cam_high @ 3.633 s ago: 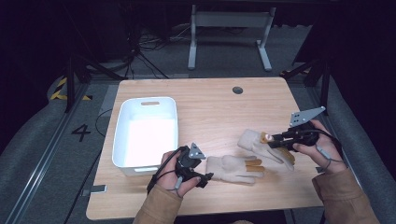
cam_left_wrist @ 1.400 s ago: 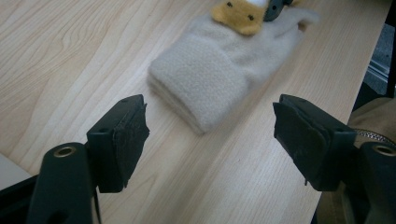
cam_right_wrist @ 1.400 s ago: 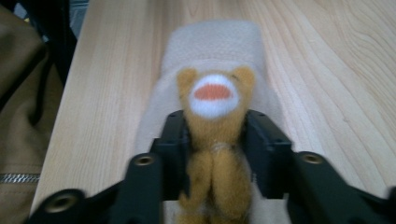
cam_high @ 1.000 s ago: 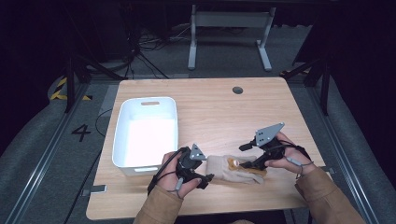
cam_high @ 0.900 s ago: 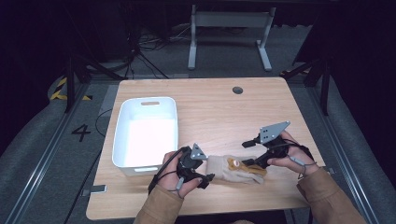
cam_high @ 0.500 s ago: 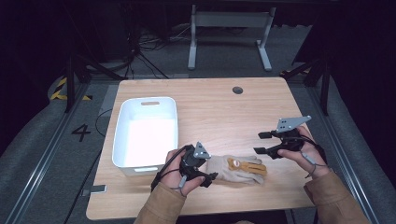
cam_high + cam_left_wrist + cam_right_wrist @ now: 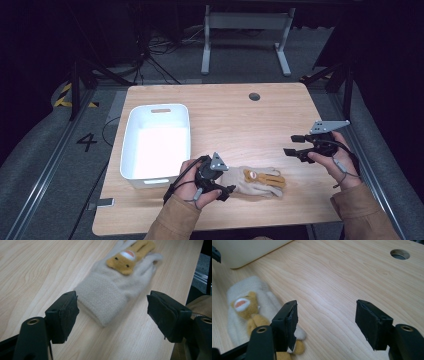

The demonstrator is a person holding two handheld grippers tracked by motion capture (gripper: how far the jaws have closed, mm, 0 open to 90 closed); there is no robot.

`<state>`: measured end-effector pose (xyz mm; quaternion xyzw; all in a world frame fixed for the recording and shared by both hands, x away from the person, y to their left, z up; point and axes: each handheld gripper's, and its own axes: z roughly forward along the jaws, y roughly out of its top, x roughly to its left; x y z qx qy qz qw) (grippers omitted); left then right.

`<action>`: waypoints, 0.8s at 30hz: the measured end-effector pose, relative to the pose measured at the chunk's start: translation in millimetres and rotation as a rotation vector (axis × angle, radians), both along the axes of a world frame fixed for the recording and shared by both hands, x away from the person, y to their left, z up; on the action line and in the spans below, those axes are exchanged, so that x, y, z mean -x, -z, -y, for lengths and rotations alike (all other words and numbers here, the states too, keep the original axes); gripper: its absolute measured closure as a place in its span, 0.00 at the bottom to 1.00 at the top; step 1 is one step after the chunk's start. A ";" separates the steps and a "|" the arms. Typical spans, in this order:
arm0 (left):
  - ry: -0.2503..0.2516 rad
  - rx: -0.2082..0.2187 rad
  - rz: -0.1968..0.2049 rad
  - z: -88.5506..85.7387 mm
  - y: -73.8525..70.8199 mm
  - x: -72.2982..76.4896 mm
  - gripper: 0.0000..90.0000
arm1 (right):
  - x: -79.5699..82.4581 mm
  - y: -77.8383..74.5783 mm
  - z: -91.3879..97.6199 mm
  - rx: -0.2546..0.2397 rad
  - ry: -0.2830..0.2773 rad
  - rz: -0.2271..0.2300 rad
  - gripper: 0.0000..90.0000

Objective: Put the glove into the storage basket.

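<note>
A cream glove (image 7: 252,181) with a tan animal figure on it lies flat on the wooden table (image 7: 230,120) near the front edge. In the left gripper view its cuff (image 7: 105,296) lies between my wide-apart jaws, untouched. My left gripper (image 7: 225,189) is open at the cuff end. My right gripper (image 7: 295,146) is open, held above the table to the right of the glove's fingers, nothing between its jaws. The right gripper view has the glove (image 7: 247,312) at lower left, partly behind one jaw.
A white plastic bin (image 7: 157,140) stands on the table's left half, just left of my left hand. A round cable hole (image 7: 254,96) sits near the far edge. Bare wood spans the middle and right of the table.
My right gripper let go of the glove and drew back to the right and up. The glove now lies flat and stretched out. The left gripper has stayed at the cuff.
</note>
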<state>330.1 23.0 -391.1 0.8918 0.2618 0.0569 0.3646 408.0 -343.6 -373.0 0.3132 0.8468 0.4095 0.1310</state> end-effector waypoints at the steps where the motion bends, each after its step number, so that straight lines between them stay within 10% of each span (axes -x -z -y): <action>1: 0.002 0.003 0.000 0.3 -0.1 -0.7 0.27 | -1.1 0.2 3.2 -0.008 0.013 -0.007 0.37; 24: 0.096 -0.025 0.067 17.3 6.4 -11.1 0.27 | -18.2 15.3 46.1 0.014 0.313 -0.062 0.32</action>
